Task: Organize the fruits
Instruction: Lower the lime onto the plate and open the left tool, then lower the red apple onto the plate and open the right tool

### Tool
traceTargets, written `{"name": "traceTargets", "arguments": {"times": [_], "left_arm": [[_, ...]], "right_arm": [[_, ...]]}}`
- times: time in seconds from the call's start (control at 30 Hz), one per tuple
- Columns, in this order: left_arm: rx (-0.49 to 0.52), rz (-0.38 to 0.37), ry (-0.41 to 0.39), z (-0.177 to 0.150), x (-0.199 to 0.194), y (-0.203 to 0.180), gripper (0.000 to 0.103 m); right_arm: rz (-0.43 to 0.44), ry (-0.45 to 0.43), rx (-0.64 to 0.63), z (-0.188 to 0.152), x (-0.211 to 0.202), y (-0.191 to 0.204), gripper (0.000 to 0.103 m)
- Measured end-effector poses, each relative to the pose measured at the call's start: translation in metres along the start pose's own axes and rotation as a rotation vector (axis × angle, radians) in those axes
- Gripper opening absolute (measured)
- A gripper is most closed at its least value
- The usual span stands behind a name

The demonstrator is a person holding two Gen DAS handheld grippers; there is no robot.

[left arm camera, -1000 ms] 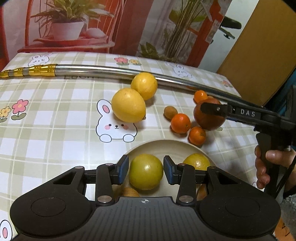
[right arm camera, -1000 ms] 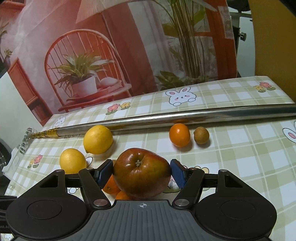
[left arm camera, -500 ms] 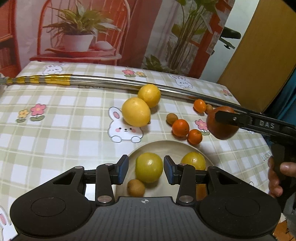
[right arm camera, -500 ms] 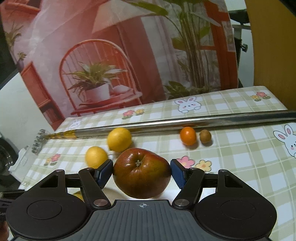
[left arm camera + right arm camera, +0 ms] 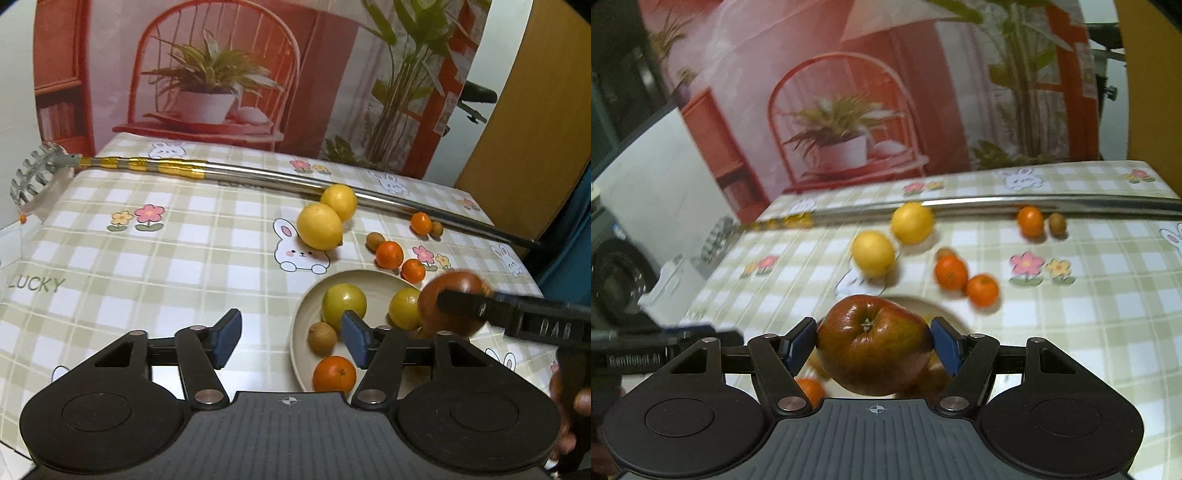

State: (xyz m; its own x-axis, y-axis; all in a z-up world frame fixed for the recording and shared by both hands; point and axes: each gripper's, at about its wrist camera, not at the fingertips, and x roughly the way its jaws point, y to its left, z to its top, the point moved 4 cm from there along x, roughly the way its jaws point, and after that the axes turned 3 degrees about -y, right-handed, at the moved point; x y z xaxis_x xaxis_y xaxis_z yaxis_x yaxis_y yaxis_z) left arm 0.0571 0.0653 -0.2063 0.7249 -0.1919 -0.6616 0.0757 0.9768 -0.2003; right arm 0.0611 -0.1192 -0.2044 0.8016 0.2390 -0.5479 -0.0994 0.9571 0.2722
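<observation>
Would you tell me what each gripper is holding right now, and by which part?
The right gripper holds the red apple by its two opposite sides, stem towards the camera, above the plate. The left gripper is open and holds nothing.

A long shiny metal pole [image 5: 280,179] lies across the far side of the table, its left stretch wrapped in gold bands [image 5: 147,166] and ending in a round toothed metal head [image 5: 31,177] that overhangs the table's left edge. Under it spreads a glossy green-and-white checked tablecloth [image 5: 184,258] printed with cartoon white rabbits [image 5: 301,251], pink and yellow flowers [image 5: 136,218] and the grey word "LUCKY" [image 5: 35,284]. Behind the table hangs a printed backdrop [image 5: 240,74] showing a red wire chair [image 5: 842,122] with a potted green plant in a white pot [image 5: 207,92]. To the right stands a plain brown board [image 5: 532,110].
</observation>
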Motion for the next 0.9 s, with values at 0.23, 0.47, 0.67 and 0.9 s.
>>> {"name": "traceTargets", "arguments": {"times": [0.23, 0.47, 0.67, 0.9], "left_arm": [[0.017, 0.001, -0.016, -0.010, -0.008, -0.001, 0.076], [0.043, 0.026, -0.036, -0.016, -0.014, -0.001, 0.077], [0.046, 0.038, -0.025, -0.018, -0.013, -0.001, 0.077], [0.012, 0.045, -0.007, -0.020, -0.011, 0.005, 0.077]], "right_arm": [[0.008, 0.064, -0.045, -0.026, -0.002, 0.023, 0.064], [0.006, 0.122, -0.044, -0.040, 0.003, 0.027, 0.064], [0.008, 0.182, -0.037, -0.047, 0.012, 0.027, 0.064], [-0.012, 0.229, -0.026, -0.055, 0.019, 0.024, 0.064]]}}
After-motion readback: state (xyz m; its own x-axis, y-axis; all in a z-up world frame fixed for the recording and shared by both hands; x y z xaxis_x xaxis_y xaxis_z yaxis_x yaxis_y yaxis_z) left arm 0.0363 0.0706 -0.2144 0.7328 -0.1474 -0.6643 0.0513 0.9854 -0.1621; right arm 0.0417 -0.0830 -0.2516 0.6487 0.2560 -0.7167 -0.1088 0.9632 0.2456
